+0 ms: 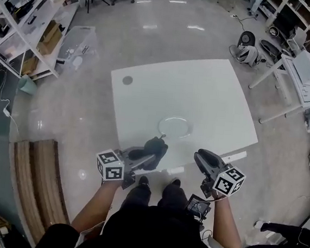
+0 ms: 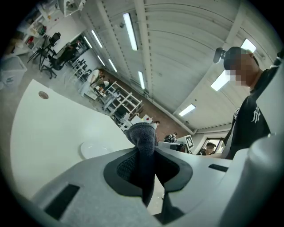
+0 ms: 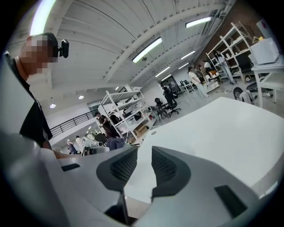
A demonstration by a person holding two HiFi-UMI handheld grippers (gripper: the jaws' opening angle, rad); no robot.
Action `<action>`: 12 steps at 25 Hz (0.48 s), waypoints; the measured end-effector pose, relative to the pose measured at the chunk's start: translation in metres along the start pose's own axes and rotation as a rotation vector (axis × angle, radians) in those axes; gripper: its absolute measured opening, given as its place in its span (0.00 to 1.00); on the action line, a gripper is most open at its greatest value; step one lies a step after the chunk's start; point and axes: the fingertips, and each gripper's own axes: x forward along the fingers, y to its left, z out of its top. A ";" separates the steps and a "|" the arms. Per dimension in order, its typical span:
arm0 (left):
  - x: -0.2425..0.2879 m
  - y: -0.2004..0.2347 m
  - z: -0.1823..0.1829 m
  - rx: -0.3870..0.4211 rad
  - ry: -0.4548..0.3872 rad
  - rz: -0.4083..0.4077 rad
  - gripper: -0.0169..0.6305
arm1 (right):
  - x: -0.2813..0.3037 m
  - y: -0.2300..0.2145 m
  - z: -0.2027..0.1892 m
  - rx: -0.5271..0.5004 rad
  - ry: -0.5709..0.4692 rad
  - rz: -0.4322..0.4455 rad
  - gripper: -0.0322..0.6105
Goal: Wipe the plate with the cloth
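Left claw (image 1: 153, 148) pinching cloth (image 2: 143, 138); right claw (image 3: 143, 156) narrowly parted; both angled inward

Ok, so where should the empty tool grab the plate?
Probably the rim nearest the person. The plate lies flat on the table, so only its thin edge offers a hold. The right tool, jaws apart and empty, is closest and could slide in low from the near right side, one jaw over the rim and one under.
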 end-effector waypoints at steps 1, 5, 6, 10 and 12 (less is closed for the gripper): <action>0.010 0.007 0.002 -0.008 0.001 0.005 0.10 | 0.005 -0.016 0.002 0.012 0.020 -0.007 0.16; 0.051 0.051 0.004 -0.041 0.025 0.076 0.10 | 0.037 -0.082 -0.001 0.077 0.125 0.006 0.17; 0.062 0.063 0.005 -0.055 0.027 0.102 0.10 | 0.046 -0.099 -0.003 0.096 0.159 0.015 0.17; 0.116 0.098 0.011 -0.101 0.047 0.206 0.10 | 0.071 -0.167 -0.004 0.170 0.283 0.051 0.17; 0.142 0.110 0.008 -0.117 0.077 0.252 0.10 | 0.083 -0.193 -0.006 0.190 0.337 0.072 0.17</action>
